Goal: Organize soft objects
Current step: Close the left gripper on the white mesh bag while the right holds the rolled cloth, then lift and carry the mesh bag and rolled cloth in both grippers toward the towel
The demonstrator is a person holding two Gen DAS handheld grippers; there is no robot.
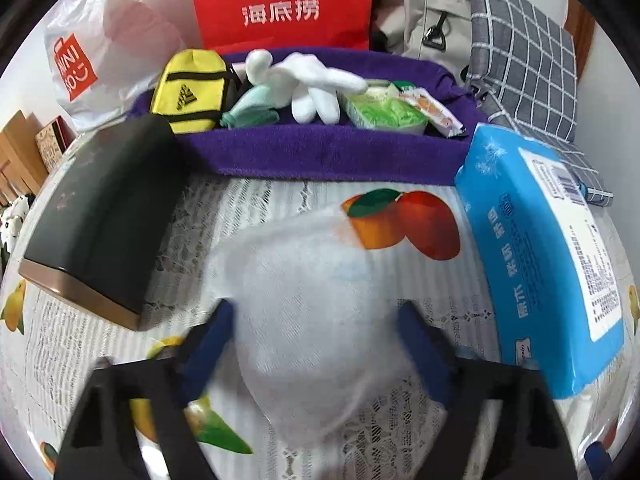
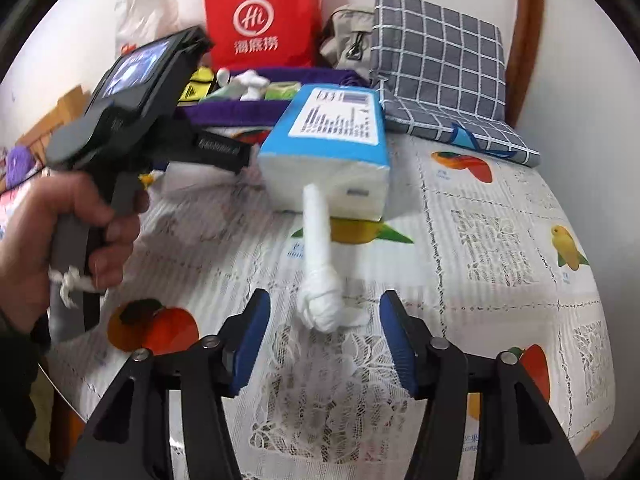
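Observation:
A blurred white soft bundle (image 1: 320, 300) fills the space between the blue pads of my left gripper (image 1: 318, 332), and both pads press against its sides above the fruit-print tablecloth. In the right wrist view a knotted white cloth roll (image 2: 320, 280) lies on the cloth. Its far end reaches the blue tissue pack (image 2: 332, 140). My right gripper (image 2: 324, 332) stands open around the knot, with neither pad touching it. Behind, a purple felt basket (image 1: 332, 148) holds a yellow pouch (image 1: 188, 88), white gloves (image 1: 308, 80) and a green pack (image 1: 380, 112).
A black box (image 1: 100, 212) lies left and the blue tissue pack (image 1: 540, 260) lies right. A red paper bag (image 1: 280, 0), a beige backpack (image 1: 424, 12) and a grey checked cushion (image 1: 520, 48) line the wall. A hand (image 2: 60, 232) holds the left gripper's handle.

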